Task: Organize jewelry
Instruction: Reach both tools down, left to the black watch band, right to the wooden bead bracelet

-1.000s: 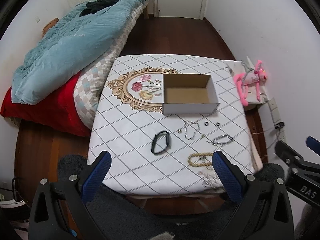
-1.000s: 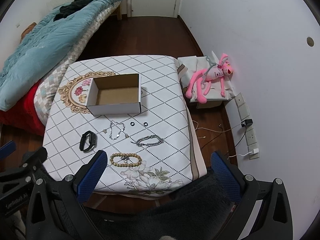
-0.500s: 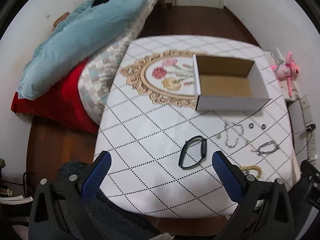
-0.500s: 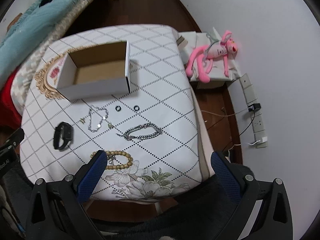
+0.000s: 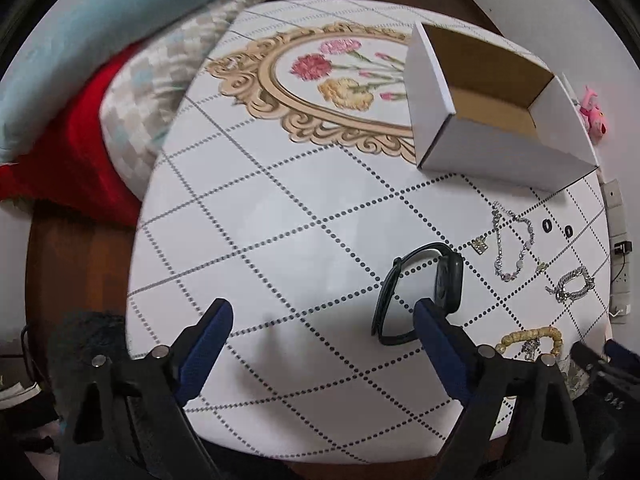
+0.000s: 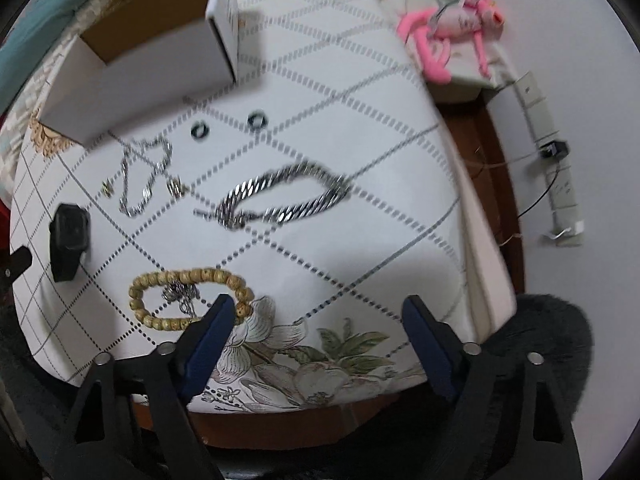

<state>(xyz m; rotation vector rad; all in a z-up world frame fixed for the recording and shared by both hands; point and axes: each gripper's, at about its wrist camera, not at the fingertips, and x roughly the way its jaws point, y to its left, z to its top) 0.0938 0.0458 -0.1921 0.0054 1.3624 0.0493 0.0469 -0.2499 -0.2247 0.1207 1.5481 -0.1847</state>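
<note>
Both grippers hang low over the table [image 5: 280, 216] with its diamond-patterned white cloth. The left gripper [image 5: 322, 322] has its blue-padded fingers spread wide, holding nothing; its right fingertip sits just beside the black smartwatch [image 5: 420, 288], which lies on its side on the cloth. The right gripper [image 6: 316, 314] is spread wide too, empty, with its left fingertip overlapping the edge of the wooden bead bracelet [image 6: 188, 298] in that view; whether it touches cannot be told. A small silver tangle lies inside that bead loop.

Ahead of the right gripper lies the chunky silver chain bracelet [image 6: 280, 196], somewhat blurred. To its left sits a thinner silver necklace [image 6: 144, 176], flanked by two small earrings, and beyond them two dark rings [image 6: 228, 125] side by side. The open white cardboard box [image 5: 492, 108] stands at the far side of the jewelry, brown inside, with nothing visible in it. All the jewelry is on the cloth, outside the box. Off the table's right edge lies a pink plush toy [image 6: 452, 24].
</note>
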